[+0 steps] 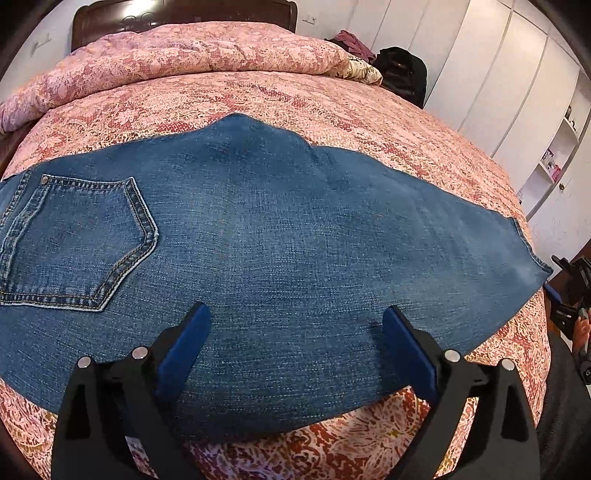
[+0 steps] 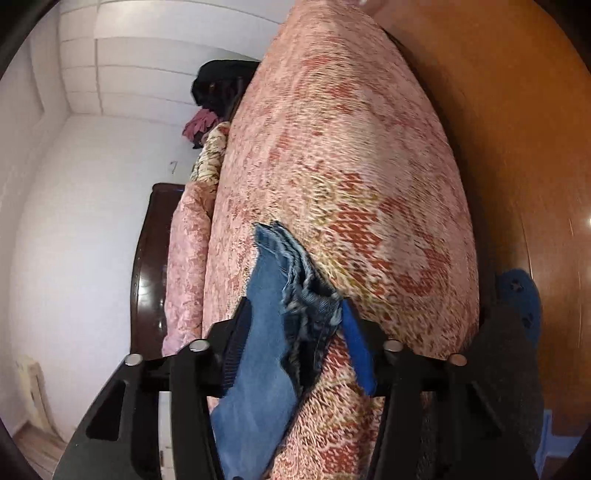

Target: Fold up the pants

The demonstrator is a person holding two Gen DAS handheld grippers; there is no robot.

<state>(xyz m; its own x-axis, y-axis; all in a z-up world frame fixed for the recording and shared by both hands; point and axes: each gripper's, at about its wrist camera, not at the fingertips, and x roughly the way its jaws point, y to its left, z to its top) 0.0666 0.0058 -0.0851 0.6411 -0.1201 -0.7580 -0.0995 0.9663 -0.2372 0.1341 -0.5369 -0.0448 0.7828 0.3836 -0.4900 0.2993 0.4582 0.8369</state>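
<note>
The left gripper (image 1: pixel 295 336) hangs over the near edge of the pants (image 1: pixel 266 236) with its two blue-padded fingers (image 1: pixel 184 343) spread wide apart; denim fills the gap between them, but neither pad presses on it and nothing is held. The right gripper (image 2: pixel 291 332) has its fingers (image 2: pixel 356 347) partly apart, and the frayed hem end of the pants (image 2: pixel 280 295) lies in the gap between them. The cloth sits close against the left-hand finger in that view, while the blue pad on the other side stands clear of it with a strip of bedspread (image 2: pixel 351 166) showing between, so the pads do not clamp the fabric. That view is blurred, and whether the near finger touches the denim I cannot tell. From the left wrist view, the pants are folded leg over leg into one long blue band lying flat across the bed, a stitched back pocket (image 1: pixel 77 240) facing up at the left end and the hem at the right end, next to the edge of the bed where the right gripper (image 1: pixel 570 291) shows. Beyond the pants a rumpled pink quilt (image 1: pixel 177 51) is heaped against the dark wooden headboard (image 1: pixel 184 13), a black bag (image 1: pixel 402 72) sits at the far corner, and white wardrobe doors (image 1: pixel 491 88) line the wall on the right.
</note>
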